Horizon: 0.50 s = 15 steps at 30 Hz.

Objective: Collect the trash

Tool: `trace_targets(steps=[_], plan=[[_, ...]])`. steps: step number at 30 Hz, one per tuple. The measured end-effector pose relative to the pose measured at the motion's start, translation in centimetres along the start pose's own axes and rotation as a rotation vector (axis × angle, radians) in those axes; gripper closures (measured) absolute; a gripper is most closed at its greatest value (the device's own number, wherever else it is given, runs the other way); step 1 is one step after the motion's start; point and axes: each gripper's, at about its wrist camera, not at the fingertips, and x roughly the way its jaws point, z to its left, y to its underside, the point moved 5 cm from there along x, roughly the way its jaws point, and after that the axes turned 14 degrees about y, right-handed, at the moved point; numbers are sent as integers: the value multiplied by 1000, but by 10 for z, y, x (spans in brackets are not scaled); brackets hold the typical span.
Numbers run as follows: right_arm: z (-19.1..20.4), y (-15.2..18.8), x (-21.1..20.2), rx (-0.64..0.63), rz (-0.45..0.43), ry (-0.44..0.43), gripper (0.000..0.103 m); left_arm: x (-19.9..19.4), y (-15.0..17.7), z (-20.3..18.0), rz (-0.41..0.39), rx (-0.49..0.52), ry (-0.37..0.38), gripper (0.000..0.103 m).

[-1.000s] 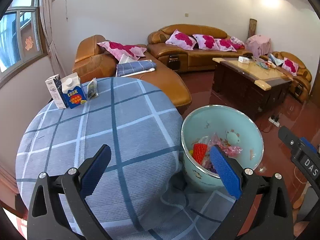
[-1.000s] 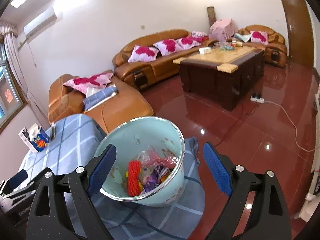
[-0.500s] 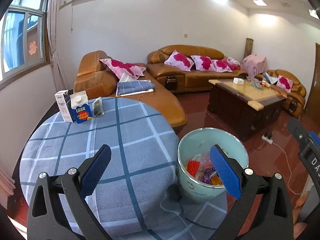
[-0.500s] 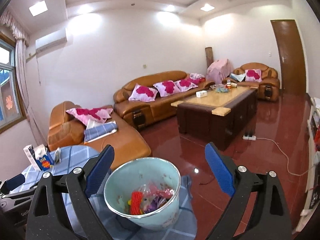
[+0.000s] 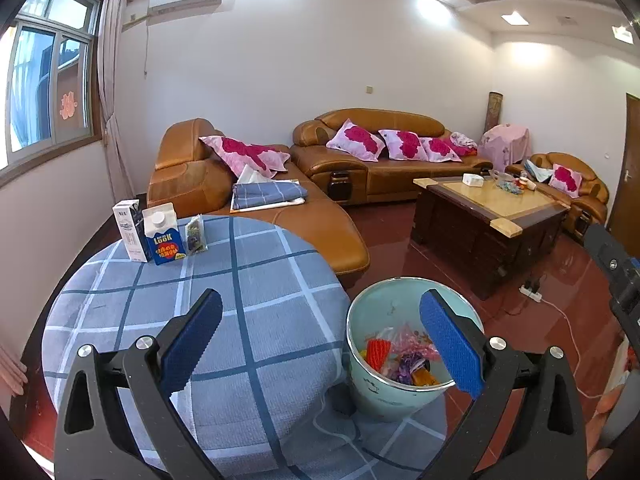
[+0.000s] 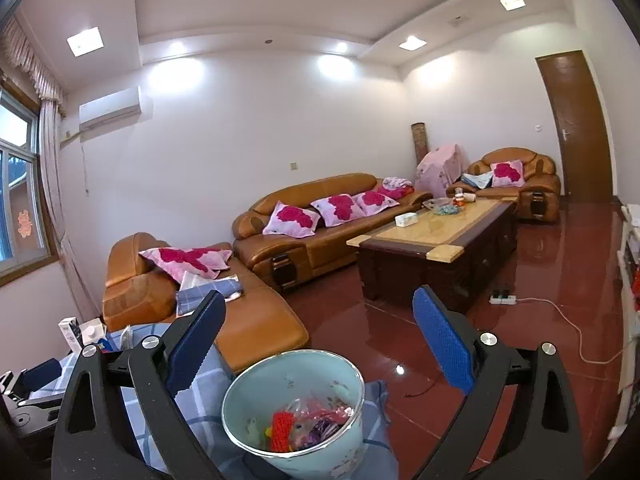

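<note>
A pale green bin (image 5: 360, 376) stands at the right edge of a round table with a blue checked cloth (image 5: 256, 280). It holds a red net piece (image 5: 378, 354), pink wrappers and other trash. The bin also shows in the right wrist view (image 6: 340, 452). My left gripper (image 5: 320, 340) is open and empty, raised above the table and bin. My right gripper (image 6: 316, 344) is open and empty, raised above the bin. Two cartons (image 5: 164, 236) and a small packet (image 5: 196, 236) stand at the table's far left.
Brown leather sofas (image 5: 380, 164) with pink cushions line the back. A dark wooden coffee table (image 5: 488, 220) stands at the right on a red floor. A power strip with white cable (image 5: 532, 294) lies on the floor. The right gripper's body (image 5: 616, 276) shows at the right edge.
Both grippers have risen and drawn back from the bin, so the bin looks smaller and lower in both views. Both stayed open and empty.
</note>
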Motion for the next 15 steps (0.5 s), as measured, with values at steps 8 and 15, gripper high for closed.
trace_targets(steps=[8,15], plan=[[4,7,3,-14,32,3,10,-1,0,3,-2,-8,-11,6],[0,7,7,2,44,11,10,1,-1,0,-2,7,-5,6]])
